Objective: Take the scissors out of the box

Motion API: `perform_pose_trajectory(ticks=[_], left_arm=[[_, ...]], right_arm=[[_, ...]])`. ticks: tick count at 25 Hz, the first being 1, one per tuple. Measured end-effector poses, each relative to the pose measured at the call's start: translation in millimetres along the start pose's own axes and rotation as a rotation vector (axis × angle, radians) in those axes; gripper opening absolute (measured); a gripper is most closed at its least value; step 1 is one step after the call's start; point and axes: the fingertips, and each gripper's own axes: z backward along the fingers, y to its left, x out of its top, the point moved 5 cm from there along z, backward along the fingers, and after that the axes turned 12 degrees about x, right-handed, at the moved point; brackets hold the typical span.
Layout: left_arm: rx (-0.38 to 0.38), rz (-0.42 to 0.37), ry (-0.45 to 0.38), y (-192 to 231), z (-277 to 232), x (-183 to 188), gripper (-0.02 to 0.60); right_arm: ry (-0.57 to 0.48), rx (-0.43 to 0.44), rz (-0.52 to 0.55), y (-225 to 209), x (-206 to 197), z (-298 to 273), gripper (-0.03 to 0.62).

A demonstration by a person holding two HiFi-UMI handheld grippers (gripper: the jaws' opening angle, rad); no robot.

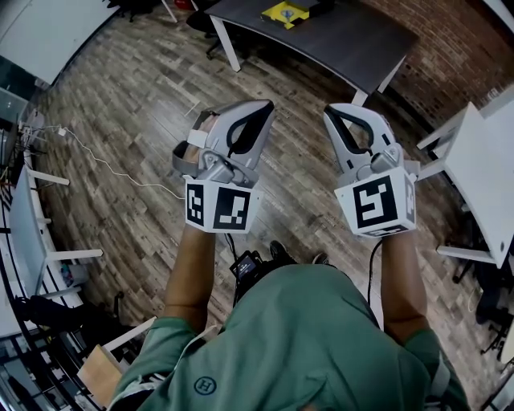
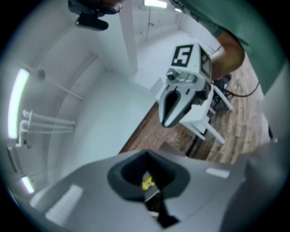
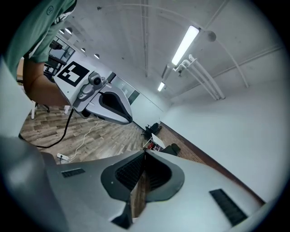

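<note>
Approach stage, likely: left gripper and right gripper over floor, jaws pressed together, empty. Next: reach worktop, spread jaws at yellow box.

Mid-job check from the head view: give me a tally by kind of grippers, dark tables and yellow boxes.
grippers: 2, the left gripper and the right gripper
dark table: 1
yellow box: 1
Total: 4
</note>
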Motion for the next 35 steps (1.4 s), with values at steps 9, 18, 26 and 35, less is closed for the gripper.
perform_pose_trajectory(ticks=[9,18,26,35], left_arm=[[0.002,0.017,-0.028,22,-11,-33,-0.002],[-0.024,0.037,0.007,24,-49,-77,-0.002],[-0.029,0.014,0.069,20,-128,-122,-0.002],[0.005,0.038,0.144,39,-249,-189,-0.002]], right_arm=[[0.024,-0.01,-0.015,-9,12,-38,0.006],[0.02,0.003,-0.056,-39,-11,-84,0.006],[-0.028,0.015,-0.083,-112,-61,-146,0.007],[-0.047,0.118,-0.075,-211,-104,-252,0.006]])
